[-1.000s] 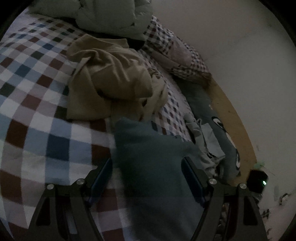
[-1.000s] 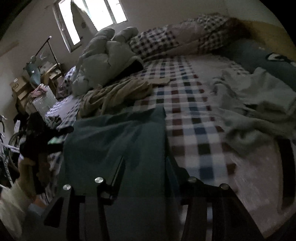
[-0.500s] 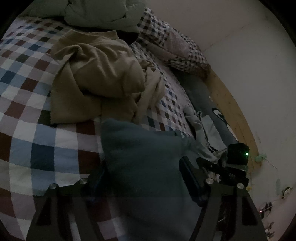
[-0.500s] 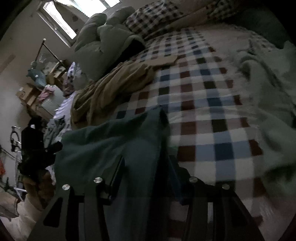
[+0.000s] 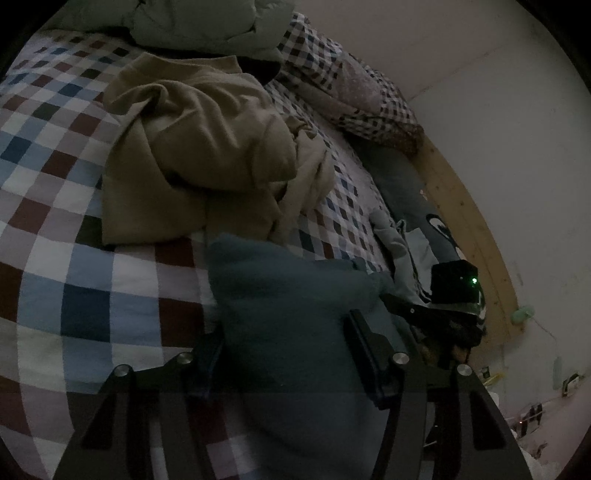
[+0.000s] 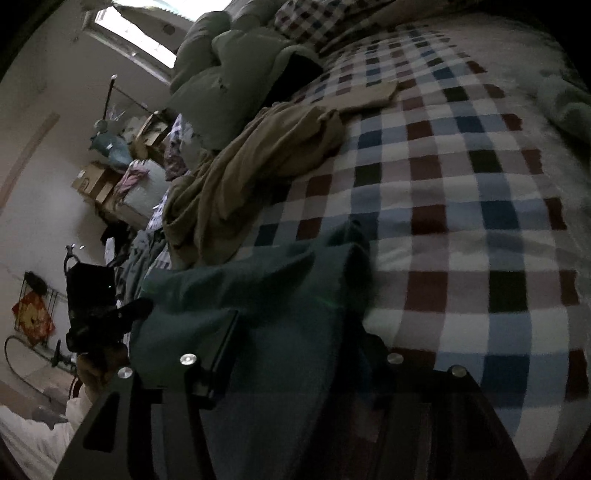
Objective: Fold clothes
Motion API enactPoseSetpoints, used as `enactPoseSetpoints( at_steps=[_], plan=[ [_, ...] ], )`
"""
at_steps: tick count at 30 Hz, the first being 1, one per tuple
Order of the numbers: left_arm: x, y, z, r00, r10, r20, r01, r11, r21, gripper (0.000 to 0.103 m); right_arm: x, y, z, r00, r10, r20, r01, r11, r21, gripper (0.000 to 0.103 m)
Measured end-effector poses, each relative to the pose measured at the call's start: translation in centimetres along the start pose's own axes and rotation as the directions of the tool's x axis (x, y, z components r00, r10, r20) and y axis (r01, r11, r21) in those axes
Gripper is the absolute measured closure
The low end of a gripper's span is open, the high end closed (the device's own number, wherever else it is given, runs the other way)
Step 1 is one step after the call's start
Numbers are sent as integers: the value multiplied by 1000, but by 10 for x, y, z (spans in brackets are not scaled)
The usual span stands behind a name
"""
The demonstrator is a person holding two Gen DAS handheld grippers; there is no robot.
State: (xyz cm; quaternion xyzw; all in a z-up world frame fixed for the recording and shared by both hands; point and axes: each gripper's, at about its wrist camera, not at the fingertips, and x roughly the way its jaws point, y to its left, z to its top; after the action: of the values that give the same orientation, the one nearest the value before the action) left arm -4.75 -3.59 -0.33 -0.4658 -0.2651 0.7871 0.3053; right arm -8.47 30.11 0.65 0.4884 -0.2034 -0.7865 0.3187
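Observation:
A teal garment (image 5: 288, 295) lies folded on the checked blanket (image 5: 55, 229) at the bed's near edge. My left gripper (image 5: 286, 347) straddles it, jaws closing, and both pads touch the cloth, which fills the gap. In the right wrist view the same teal garment (image 6: 266, 288) drapes around my right gripper (image 6: 299, 350), whose jaws are opening; its right finger is lost in shadow. From the left wrist view, the right gripper (image 5: 410, 310) sits at the garment's right edge. A crumpled tan garment (image 5: 207, 147) lies just beyond.
A grey-green duvet (image 5: 207, 22) and checked pillows (image 5: 351, 85) sit at the bed's head. A pale garment (image 5: 399, 251) lies by the wooden bed frame (image 5: 465, 206). Boxes and clutter (image 6: 99, 181) stand left of the bed. A hand (image 6: 96, 365) holds the left gripper.
The right gripper came down toward the bed with the teal garment and entered the left wrist view at the right. The left jaws narrowed onto the cloth.

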Motion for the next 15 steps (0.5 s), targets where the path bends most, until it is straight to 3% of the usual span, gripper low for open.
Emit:
enactPoseSetpoints(
  at_steps=[7, 10, 11, 12, 13, 15],
  plan=[
    [1, -1, 0, 1000, 1, 3, -1, 1000, 8, 42, 19, 0, 11, 999, 40, -32, -41, 999, -26, 45],
    [3, -3, 0, 1000, 6, 5, -6, 1000, 10, 59, 22, 4, 12, 1000, 24, -19, -25, 999, -47, 48],
    [3, -5, 0, 1000, 8, 10, -9, 1000, 14, 65, 23, 5, 11, 1000, 15, -12, -15, 998, -54, 51],
    [3, -6, 0, 1000, 11, 14, -11, 1000, 17, 74, 21, 8, 10, 1000, 5, 0, -5, 998, -66, 62],
    [3, -7, 0, 1000, 13, 19, -13, 1000, 20, 76, 19, 10, 9, 1000, -5, 14, 6, 997, -80, 75],
    [2, -11, 1, 999, 22, 32, -23, 999, 41, 80, 14, 17, 7, 999, -25, 46, 30, 994, -108, 87]
  ],
)
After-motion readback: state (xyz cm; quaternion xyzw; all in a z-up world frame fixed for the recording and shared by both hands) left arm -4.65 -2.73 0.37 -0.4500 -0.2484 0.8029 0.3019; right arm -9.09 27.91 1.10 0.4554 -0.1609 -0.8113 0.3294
